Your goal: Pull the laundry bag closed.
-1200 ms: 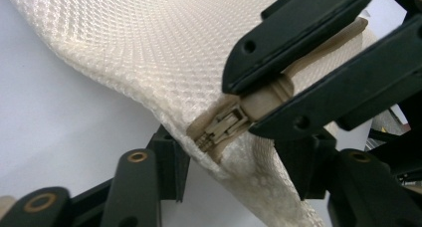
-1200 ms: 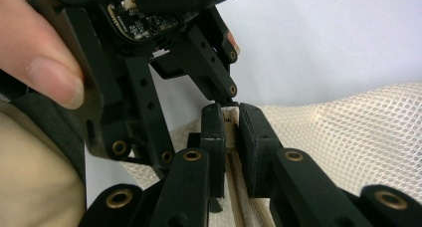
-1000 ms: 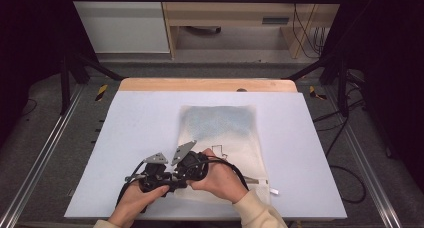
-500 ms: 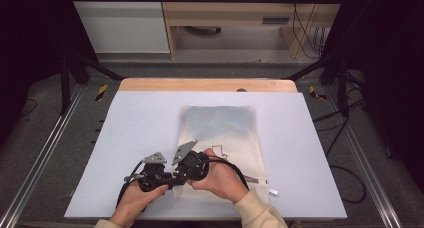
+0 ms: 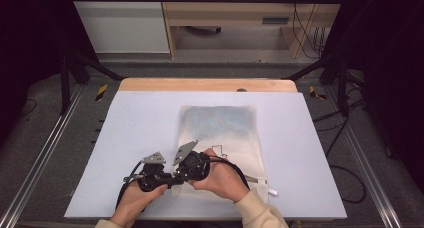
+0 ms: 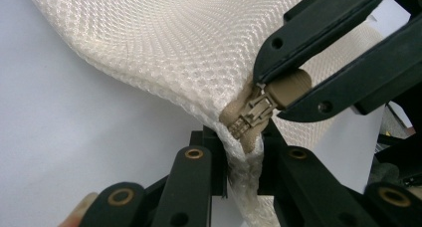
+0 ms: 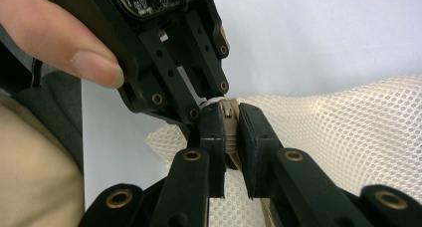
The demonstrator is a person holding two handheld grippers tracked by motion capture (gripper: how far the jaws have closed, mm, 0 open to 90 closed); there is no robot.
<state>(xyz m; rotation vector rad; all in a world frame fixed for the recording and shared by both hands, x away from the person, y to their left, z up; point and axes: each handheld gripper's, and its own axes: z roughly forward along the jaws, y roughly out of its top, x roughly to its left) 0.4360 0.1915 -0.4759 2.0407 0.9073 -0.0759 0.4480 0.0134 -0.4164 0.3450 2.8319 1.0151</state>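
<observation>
Mesh bag point(image 5: 222, 138): flat on the white surface point(image 5: 130, 138), lower centre.
Left gripper point(image 6: 244, 167): jaws just closed, clamping the bag's corner seam.
Right gripper point(image 7: 230, 137): pinching the tan zipper pull point(image 6: 283, 87).
Risk: pulling could slip the seam free, bunching the mesh and jamming the slider.

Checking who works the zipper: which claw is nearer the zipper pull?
Right. The right claw is clamped on the zipper pull; the left claw has just closed on the mesh bag's corner, right beside the pull.

Cream honeycomb-mesh bag point(image 6: 164, 48), tan zipper pull point(image 6: 286, 85), black claw point(image 7: 226, 137), pale lavender-white table point(image 5: 130, 133), grey plate point(image 5: 154, 158)
</observation>
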